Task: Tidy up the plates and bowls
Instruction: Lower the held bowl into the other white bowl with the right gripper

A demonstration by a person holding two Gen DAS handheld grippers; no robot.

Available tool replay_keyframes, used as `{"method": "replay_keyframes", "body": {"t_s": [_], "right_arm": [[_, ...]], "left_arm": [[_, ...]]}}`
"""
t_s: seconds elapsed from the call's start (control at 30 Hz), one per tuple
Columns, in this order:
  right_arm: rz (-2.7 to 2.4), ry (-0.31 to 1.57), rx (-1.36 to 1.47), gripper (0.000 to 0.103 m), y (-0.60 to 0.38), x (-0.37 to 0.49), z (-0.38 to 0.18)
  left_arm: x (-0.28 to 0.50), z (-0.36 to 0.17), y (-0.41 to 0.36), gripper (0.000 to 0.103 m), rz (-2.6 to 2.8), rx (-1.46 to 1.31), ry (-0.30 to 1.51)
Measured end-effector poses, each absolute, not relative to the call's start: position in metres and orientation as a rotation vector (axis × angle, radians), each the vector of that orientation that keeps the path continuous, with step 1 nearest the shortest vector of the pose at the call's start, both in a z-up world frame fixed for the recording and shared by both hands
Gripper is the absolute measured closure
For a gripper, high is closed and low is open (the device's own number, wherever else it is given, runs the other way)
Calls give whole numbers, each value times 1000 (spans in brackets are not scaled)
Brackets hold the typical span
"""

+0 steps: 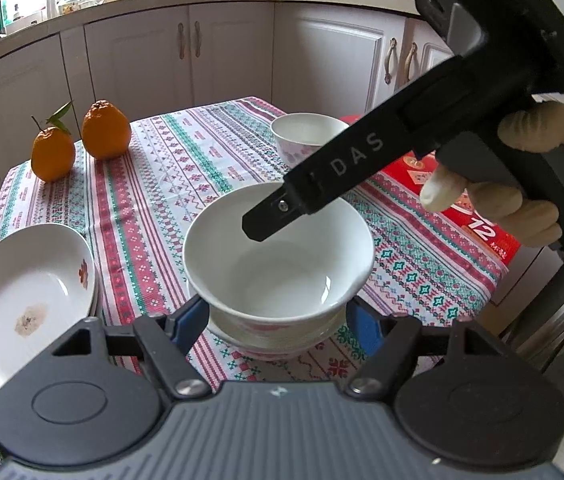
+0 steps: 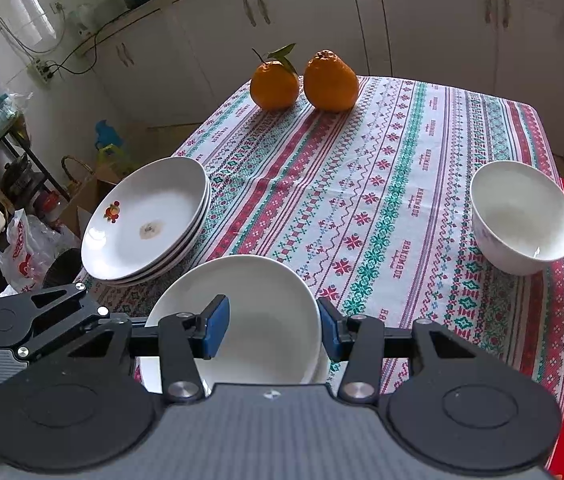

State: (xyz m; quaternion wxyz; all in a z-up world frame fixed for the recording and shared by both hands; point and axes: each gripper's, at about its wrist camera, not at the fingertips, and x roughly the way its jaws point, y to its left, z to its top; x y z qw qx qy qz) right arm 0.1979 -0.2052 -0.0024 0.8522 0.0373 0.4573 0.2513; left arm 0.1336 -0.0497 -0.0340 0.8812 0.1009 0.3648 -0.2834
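Observation:
A white bowl (image 1: 278,256) rests nested on another bowl (image 1: 270,344) on the patterned tablecloth. My left gripper (image 1: 278,320) is open, with its blue pads either side of the bowl stack. My right gripper (image 2: 274,328) is open above the same bowl (image 2: 250,320), one finger inside the rim and one outside; its finger shows over the bowl in the left wrist view (image 1: 282,212). A stack of white plates (image 2: 150,220) lies at the left; it also shows in the left wrist view (image 1: 22,300). A small white bowl (image 2: 521,216) stands at the right, seen too in the left wrist view (image 1: 305,136).
Two oranges (image 2: 305,80) sit at the far side of the table (image 2: 401,152). A red box (image 1: 477,216) lies under the small bowl's side. Kitchen cabinets (image 1: 226,52) stand beyond the table.

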Motion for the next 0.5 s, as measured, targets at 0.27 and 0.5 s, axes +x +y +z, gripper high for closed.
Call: {"method": "replay_keyframes", "body": {"t_s": [0.27, 0.5], "right_arm": [[529, 962, 84, 50, -207, 198, -4], [525, 969, 74, 50, -204, 200, -9]], "left_arm": [[136, -37, -52, 28, -587, 220, 774], [137, -37, -52, 28, -581, 226, 778]]}}
